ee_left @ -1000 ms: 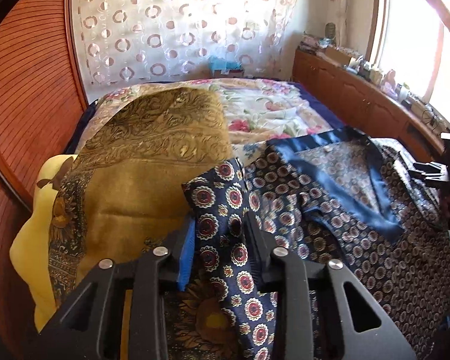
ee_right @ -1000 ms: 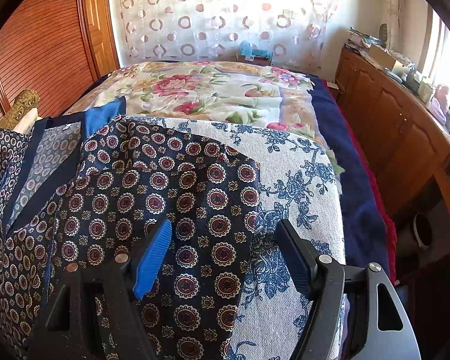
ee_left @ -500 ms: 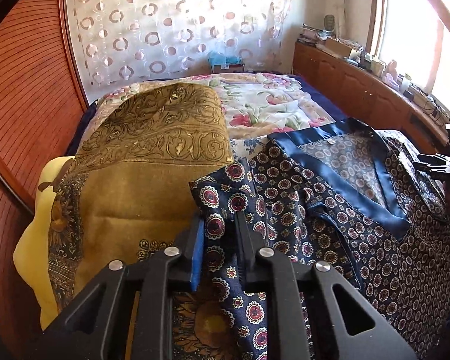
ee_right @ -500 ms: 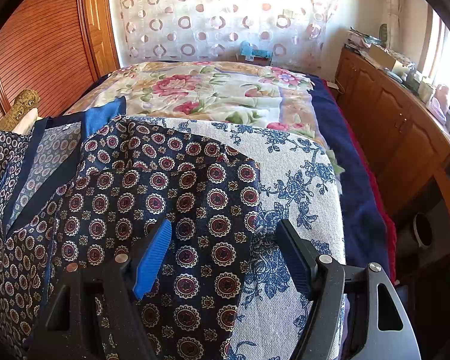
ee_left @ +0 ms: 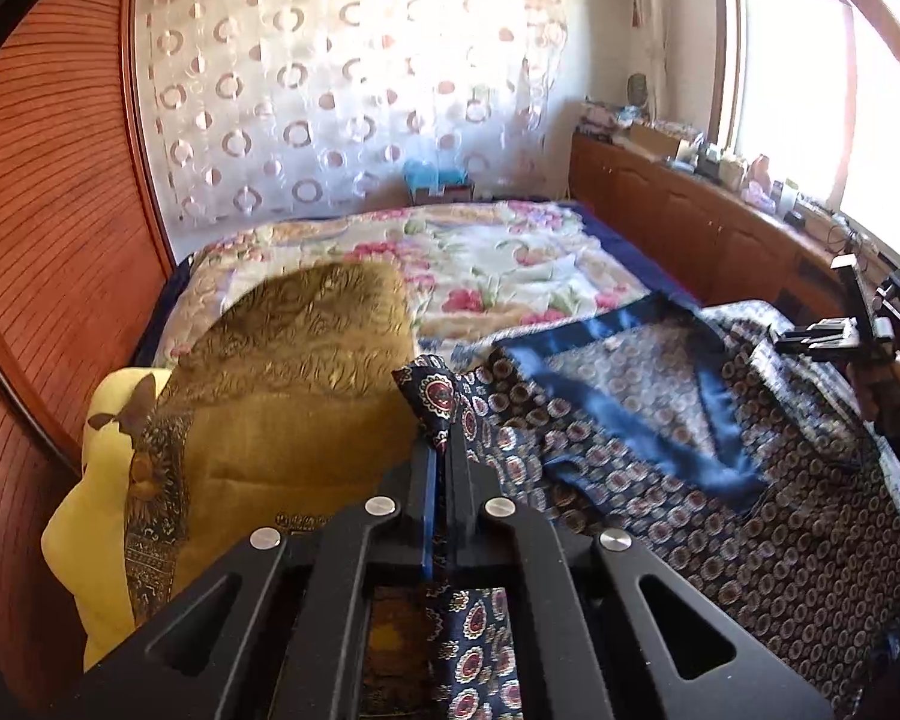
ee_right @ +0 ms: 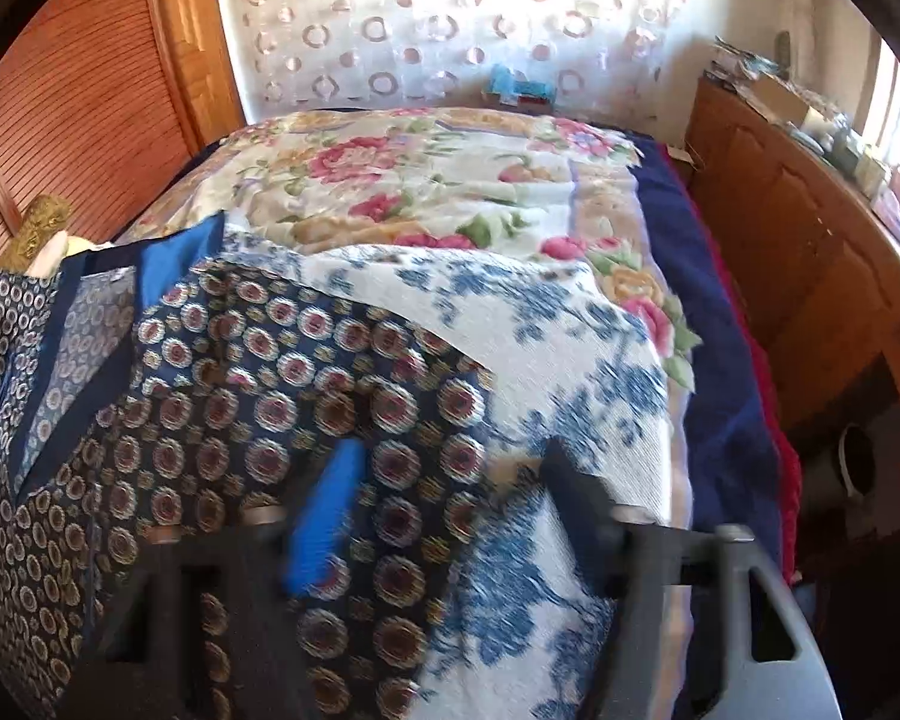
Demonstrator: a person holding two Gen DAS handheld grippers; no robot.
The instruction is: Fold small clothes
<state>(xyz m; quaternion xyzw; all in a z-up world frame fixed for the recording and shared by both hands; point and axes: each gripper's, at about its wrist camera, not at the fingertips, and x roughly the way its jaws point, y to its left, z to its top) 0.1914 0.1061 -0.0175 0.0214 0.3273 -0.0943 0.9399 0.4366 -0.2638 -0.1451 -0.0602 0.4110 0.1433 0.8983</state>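
Your left gripper [ee_left: 442, 468] pinches the patterned garment [ee_left: 720, 480]; your right gripper [ee_right: 444, 480], jaws just closing, straddles its far edge ungripped. Lifting now could skew the fold.

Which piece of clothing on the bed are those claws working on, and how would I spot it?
Start at the bed with the floral quilt. On its near end lies the navy garment, dotted with small round medallions and edged with a shiny blue band. The gold cloth beside it is mustard, and the blue-flowered white cover under it is pale.
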